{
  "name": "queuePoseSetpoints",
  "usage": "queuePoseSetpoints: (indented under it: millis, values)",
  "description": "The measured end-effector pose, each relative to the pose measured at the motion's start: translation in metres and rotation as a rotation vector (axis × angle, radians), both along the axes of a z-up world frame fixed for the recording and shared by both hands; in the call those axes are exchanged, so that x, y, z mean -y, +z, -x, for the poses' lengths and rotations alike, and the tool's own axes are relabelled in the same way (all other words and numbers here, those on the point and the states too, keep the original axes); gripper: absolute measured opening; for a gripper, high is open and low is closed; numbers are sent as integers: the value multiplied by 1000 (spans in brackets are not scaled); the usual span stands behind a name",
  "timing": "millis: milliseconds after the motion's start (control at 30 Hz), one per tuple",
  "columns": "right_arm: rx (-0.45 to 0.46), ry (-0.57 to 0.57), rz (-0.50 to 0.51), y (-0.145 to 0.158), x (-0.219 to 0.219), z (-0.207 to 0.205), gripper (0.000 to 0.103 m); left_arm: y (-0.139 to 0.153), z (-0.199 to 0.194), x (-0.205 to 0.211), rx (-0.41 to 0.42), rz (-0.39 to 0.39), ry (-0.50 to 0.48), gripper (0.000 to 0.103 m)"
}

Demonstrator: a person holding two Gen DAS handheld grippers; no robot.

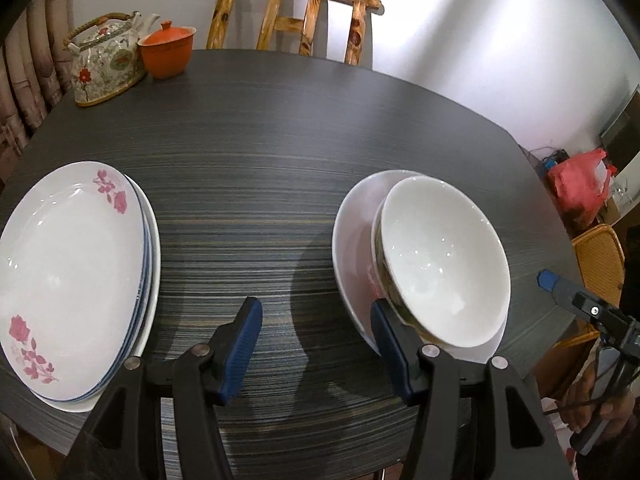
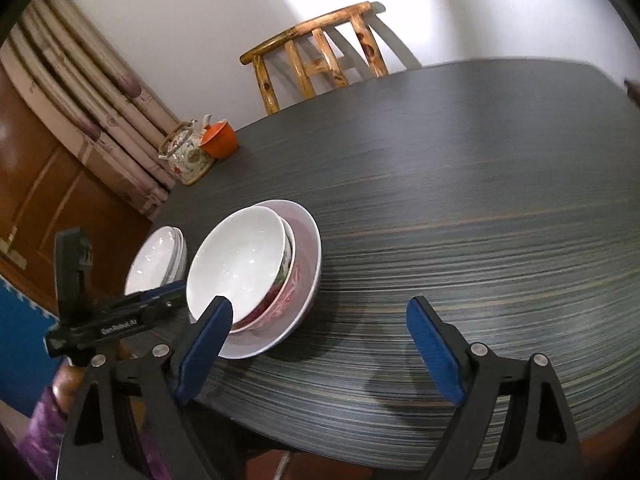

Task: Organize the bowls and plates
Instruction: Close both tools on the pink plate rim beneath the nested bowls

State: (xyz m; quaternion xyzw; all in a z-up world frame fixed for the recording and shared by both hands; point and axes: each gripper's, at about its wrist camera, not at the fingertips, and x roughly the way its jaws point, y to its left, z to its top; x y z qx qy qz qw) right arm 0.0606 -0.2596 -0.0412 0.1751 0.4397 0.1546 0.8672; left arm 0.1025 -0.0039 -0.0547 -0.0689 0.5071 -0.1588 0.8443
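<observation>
Left wrist view: bowls (image 1: 440, 256) look hard, slippery, breakable; rims are best gripped. Both tools (image 1: 316, 344) (image 2: 320, 344) are spread apart, holding nothing.

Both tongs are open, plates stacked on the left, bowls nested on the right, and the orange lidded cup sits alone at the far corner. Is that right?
Not quite: the orange lidded cup is not alone; a floral teapot stands right beside it, as the left wrist view shows. The rest holds: left tongs and right tongs open, plates left, bowls right.
</observation>
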Motion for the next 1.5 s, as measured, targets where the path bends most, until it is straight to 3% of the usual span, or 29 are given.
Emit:
queuePoseSetpoints:
  millis: [67,133,200,267,600,967,1200,1367,1400,1433,1500]
  values:
    - [-6,1,4,-3,0,-3,86,0,-1,2,4,-16,-4,57]
    - [-6,-2,36,-6,-1,-5,69,1,-2,4,10,-38,-6,57]
    - [-25,11,48,-10,-2,-9,45,0,-2,6,14,-51,-6,57]
    - [-45,19,59,-14,-4,-14,37,0,-3,7,12,-56,-4,57]
    - [-118,46,-39,-25,-5,-41,36,-1,-13,5,-5,-54,25,57]
    - [-211,100,38,-36,-25,-75,28,-2,-20,0,-2,-29,54,56]
    - [-243,127,19,-43,-27,-84,25,-5,-22,-4,-18,10,50,53]
    - [-250,153,33,-43,-27,-84,25,-9,-20,2,-26,18,19,34]
    - [-249,157,38,-43,-28,-85,25,-7,-19,5,-18,20,7,26]
    - [-245,157,42,-43,-29,-85,23,-6,-17,8,-14,24,-4,16]
    - [-230,166,37,-42,-30,-82,13,-5,-16,12,-8,23,-11,9]
